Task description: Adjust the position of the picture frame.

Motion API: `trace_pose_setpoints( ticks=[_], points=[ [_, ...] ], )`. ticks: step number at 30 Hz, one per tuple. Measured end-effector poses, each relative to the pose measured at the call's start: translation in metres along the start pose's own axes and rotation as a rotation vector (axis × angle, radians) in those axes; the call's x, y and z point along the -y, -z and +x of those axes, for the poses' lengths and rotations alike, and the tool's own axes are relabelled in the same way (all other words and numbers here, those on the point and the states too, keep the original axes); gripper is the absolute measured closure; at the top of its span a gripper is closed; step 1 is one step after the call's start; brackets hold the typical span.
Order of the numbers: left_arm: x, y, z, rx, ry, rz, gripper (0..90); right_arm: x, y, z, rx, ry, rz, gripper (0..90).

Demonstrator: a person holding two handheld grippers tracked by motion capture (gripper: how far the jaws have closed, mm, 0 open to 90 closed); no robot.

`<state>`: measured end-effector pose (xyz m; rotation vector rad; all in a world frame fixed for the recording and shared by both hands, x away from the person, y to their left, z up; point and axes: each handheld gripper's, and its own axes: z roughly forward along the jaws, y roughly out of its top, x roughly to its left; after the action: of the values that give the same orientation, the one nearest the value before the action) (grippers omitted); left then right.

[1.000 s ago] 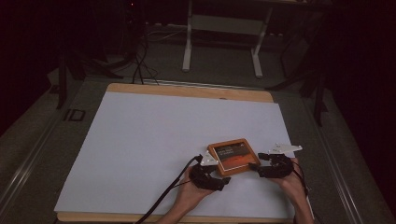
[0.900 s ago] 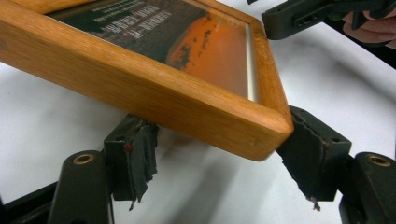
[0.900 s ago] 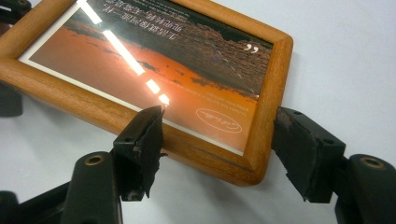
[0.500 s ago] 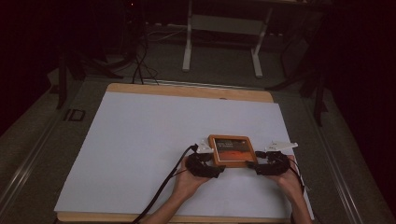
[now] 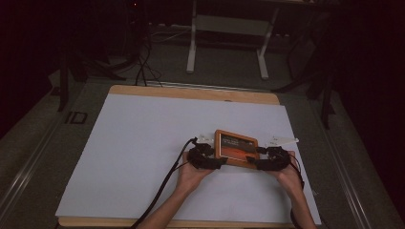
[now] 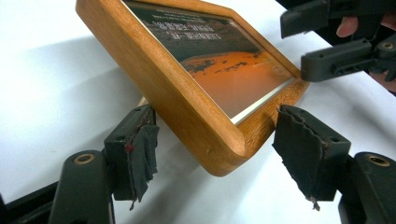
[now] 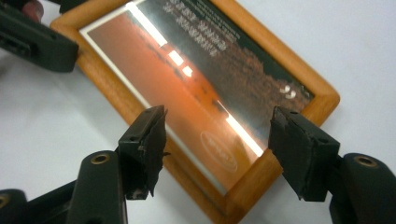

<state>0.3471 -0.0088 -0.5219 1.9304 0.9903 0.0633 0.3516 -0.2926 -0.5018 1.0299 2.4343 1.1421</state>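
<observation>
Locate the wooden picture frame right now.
In the high view the wooden picture frame sits on the white sheet, right of centre near the person's edge, between the left tool and right tool.

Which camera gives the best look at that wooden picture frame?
The right gripper view: the picture frame appears nearly whole, its orange picture and glare plain. The left gripper view shows one corner close up, tilted off the white sheet. The high view shows it small.
</observation>
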Motion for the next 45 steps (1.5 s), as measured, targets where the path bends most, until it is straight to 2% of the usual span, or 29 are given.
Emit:
trace_pose_setpoints(
  ticks=[3, 6, 8, 10, 11, 13, 16, 20, 27, 33, 36, 39, 42, 45],
  points=[
    [-0.001, -0.001, 0.001, 0.012, 0.007, 0.004, 31.2, -0.002, -0.001, -0.001, 0.0, -0.003, -0.004, 37.0],
    [-0.002, 0.003, 0.005, 0.026, 0.038, 0.003, 32.2, -0.002, -0.001, -0.001, -0.004, -0.004, -0.014, 37.2],
    [-0.002, 0.003, 0.005, 0.026, 0.038, 0.003, 32.5, -0.002, -0.001, -0.001, -0.002, -0.005, -0.015, 37.2],
    [-0.003, 0.006, 0.009, 0.039, 0.055, -0.007, 32.6, -0.001, 0.0, -0.001, 0.0, -0.009, -0.015, 37.2],
    [-0.004, 0.007, 0.01, 0.045, 0.068, -0.022, 36.1, 0.0, 0.001, -0.002, 0.003, -0.014, -0.019, 37.2],
    [-0.007, 0.007, 0.012, 0.041, 0.078, -0.036, 37.7, 0.001, 0.003, -0.003, 0.007, -0.018, -0.023, 37.2],
    [-0.008, 0.005, 0.014, 0.031, 0.108, -0.028, 40.2, 0.001, 0.005, -0.004, 0.007, -0.02, -0.029, 37.2],
    [-0.008, 0.004, 0.013, 0.007, 0.089, -0.005, 40.1, -0.002, 0.007, -0.005, 0.014, -0.015, -0.033, 37.2],
    [-0.002, -0.003, 0.011, 0.035, 0.082, 0.053, 41.5, -0.009, 0.005, -0.004, 0.012, -0.001, -0.041, 37.0],
    [0.001, -0.005, 0.01, 0.028, 0.059, 0.098, 42.6, -0.021, 0.001, -0.006, 0.015, 0.015, -0.051, 36.3],
    [0.002, -0.006, 0.01, 0.028, 0.049, 0.115, 43.5, -0.029, -0.001, -0.01, 0.016, 0.015, -0.065, 35.7],
    [0.001, -0.005, 0.011, 0.029, 0.053, 0.11, 43.9, -0.037, -0.004, -0.017, 0.017, 0.005, -0.078, 34.1],
    [0.001, -0.005, 0.012, 0.031, 0.054, 0.113, 44.9, -0.044, -0.008, -0.028, 0.034, -0.011, -0.069, 31.4],
    [0.002, -0.005, 0.013, 0.031, 0.051, 0.12, 46.0, -0.045, -0.01, -0.034, 0.03, -0.031, -0.05, 29.9]
  ],
)
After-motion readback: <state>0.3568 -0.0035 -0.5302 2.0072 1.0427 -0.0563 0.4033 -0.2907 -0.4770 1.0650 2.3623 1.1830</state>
